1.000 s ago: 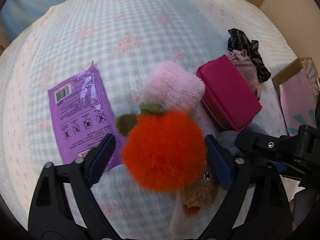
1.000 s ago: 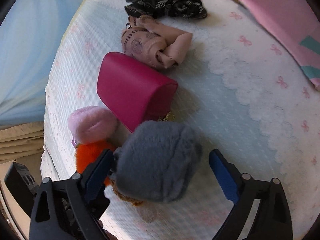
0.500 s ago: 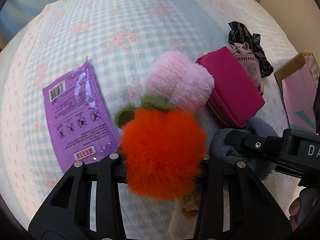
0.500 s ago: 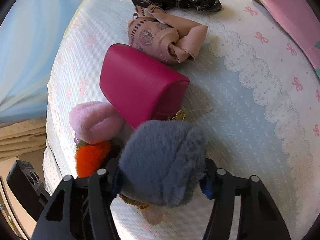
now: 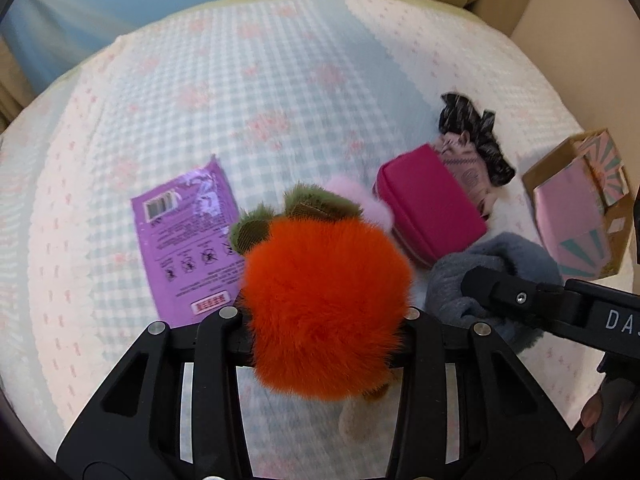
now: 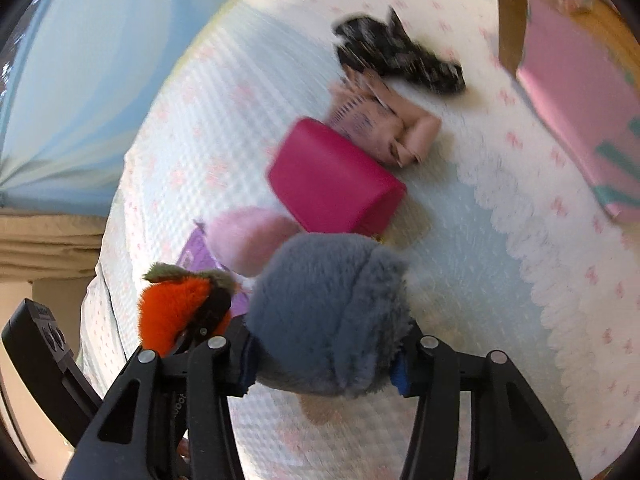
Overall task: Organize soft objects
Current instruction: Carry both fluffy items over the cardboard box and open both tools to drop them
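My left gripper [image 5: 324, 320] is shut on a fluffy orange plush fruit [image 5: 326, 304] with green leaves and holds it above the bed. My right gripper [image 6: 324, 364] is shut on a grey plush [image 6: 328, 316], also lifted; the grey plush shows at the right of the left wrist view [image 5: 492, 264]. A pink plush ball [image 6: 248, 240] lies on the bed beside a magenta pouch [image 6: 332, 180]. Behind it lie a beige printed cloth [image 6: 384, 128] and a black patterned scrunchie [image 6: 400, 56].
A purple sachet [image 5: 186, 240] lies flat on the checked bedspread [image 5: 280, 80] at the left. An open cardboard box with a pink lining [image 5: 580, 204] stands at the right. A small tan plush piece [image 5: 356, 416] lies below the orange plush.
Both grippers closed on their plushes, the left on the orange one and the right on the grey one, then lifted them up and back from the bed.
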Tool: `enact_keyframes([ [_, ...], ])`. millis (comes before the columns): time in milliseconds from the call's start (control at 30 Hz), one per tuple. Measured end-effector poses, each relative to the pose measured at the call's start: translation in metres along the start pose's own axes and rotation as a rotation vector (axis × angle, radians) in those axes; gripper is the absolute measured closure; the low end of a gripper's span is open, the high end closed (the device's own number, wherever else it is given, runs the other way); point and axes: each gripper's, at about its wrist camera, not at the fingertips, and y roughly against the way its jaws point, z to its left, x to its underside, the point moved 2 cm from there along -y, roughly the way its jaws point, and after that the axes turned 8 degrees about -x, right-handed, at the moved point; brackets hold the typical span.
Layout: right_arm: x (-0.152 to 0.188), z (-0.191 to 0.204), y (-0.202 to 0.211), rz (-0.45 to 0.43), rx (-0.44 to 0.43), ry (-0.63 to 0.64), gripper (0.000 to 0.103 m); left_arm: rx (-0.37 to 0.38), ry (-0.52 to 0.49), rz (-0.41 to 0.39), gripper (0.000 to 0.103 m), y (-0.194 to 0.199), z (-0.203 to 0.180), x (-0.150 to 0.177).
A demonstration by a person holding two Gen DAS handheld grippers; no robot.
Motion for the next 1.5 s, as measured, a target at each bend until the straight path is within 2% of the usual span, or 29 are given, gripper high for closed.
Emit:
enact_keyframes([
  [300, 0.004, 0.054, 0.088, -0.114, 0.056, 0.268, 0.056, -0.013, 0.034, -0.111, 0.067, 0.093, -0.003, -0.017],
  [467, 0.012, 0.084, 0.151, -0.175, 0.117, 0.47, 0.056, 0.029, 0.062, -0.162, 0.067, 0.155, -0.009, -0.022],
  [633, 0.02, 0.099, 0.198, -0.199, 0.162, 0.605, 0.056, 0.014, 0.075, -0.2, 0.067, 0.204, -0.022, -0.02],
  [800, 0.025, 0.095, 0.239, -0.219, 0.175, 0.677, 0.056, 0.012, 0.117, -0.213, 0.067, 0.238, -0.039, -0.018],
  [1000, 0.018, 0.072, 0.288, -0.218, 0.156, 0.742, 0.056, -0.002, 0.142, -0.218, 0.067, 0.269, -0.087, -0.014],
  [1167, -0.001, 0.034, 0.327, -0.204, 0.128, 0.771, 0.056, -0.003, 0.201, -0.224, 0.067, 0.286, -0.141, -0.013],
  [1300, -0.023, -0.005, 0.351, -0.207, 0.138, 0.776, 0.056, -0.005, 0.194, -0.211, 0.067, 0.281, -0.193, -0.019],
  [1500, -0.066, -0.068, 0.374, -0.201, 0.19, 0.744, 0.056, 0.032, 0.188, -0.198, 0.067, 0.263, -0.266, -0.035],
])
